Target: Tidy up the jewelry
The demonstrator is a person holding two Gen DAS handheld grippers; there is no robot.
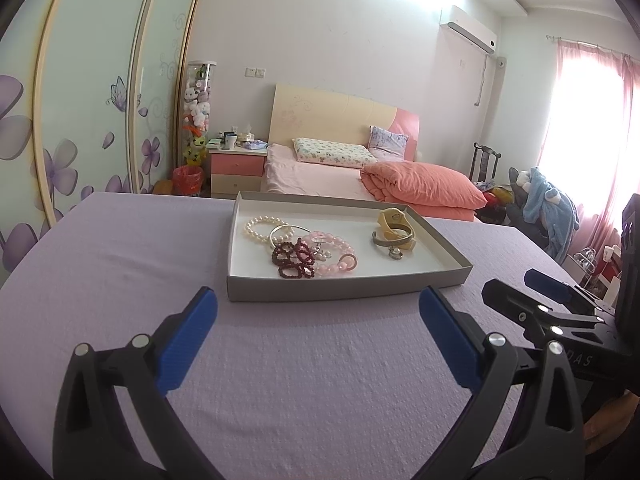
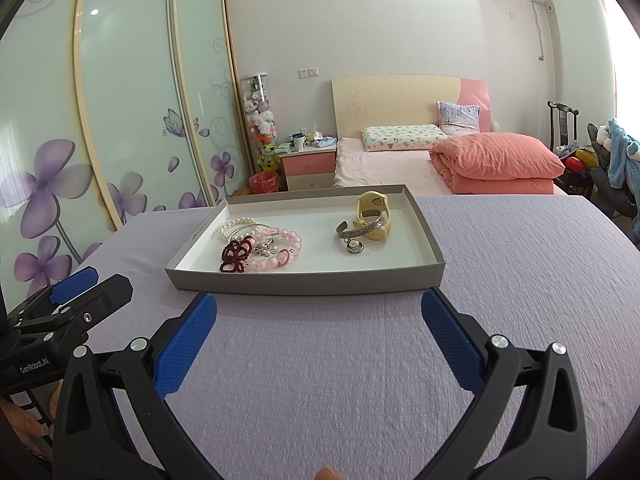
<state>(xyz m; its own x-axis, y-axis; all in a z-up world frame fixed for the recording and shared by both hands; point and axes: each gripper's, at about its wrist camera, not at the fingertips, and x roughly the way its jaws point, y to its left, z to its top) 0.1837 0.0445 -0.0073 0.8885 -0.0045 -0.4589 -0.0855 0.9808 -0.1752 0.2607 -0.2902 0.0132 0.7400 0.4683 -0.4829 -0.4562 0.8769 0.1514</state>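
Inside the gray tray lie beaded bracelets and bangles; both grippers' fingers spread.

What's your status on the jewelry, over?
Left gripper and right gripper open, empty, short of the tray. Jewelry all in tray: bead bracelets tangled left, yellow watch and silver bangle right. Nothing in the way.

You see a lavender tablecloth in the foreground. Behind it stands a bed carrying a folded coral quilt. A pink nightstand adjoins the bed. Floral wardrobe doors line your left.
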